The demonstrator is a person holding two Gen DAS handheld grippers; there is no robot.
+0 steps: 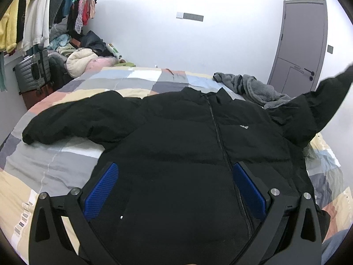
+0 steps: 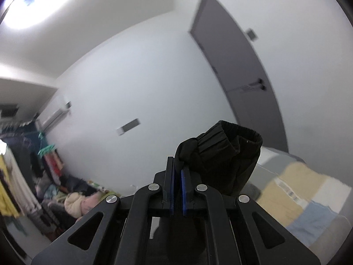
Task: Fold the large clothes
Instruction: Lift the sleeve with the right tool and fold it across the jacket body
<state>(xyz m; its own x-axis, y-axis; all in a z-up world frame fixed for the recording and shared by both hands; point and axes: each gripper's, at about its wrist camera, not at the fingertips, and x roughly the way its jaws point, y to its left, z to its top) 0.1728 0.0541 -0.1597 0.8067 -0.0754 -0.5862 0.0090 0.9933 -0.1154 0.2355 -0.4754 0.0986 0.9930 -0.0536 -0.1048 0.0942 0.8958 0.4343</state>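
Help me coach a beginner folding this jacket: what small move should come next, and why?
Probably carry the right tongs, shut on the lifted sleeve cuff, inward across the black jacket toward its zipper. That sleeve is raised off the bed while the body lies flat, zipped, front up. The left tongs hover open over the lower front.

A home bedroom: a bed (image 1: 72, 154) under a patchwork quilt fills the middle. Clothes (image 1: 35, 13) hang on a rail along the left wall above a grey suitcase (image 1: 33, 70) and heaped laundry (image 1: 81, 59). A grey door (image 1: 302, 44) stands closed beyond the bed's far corner.
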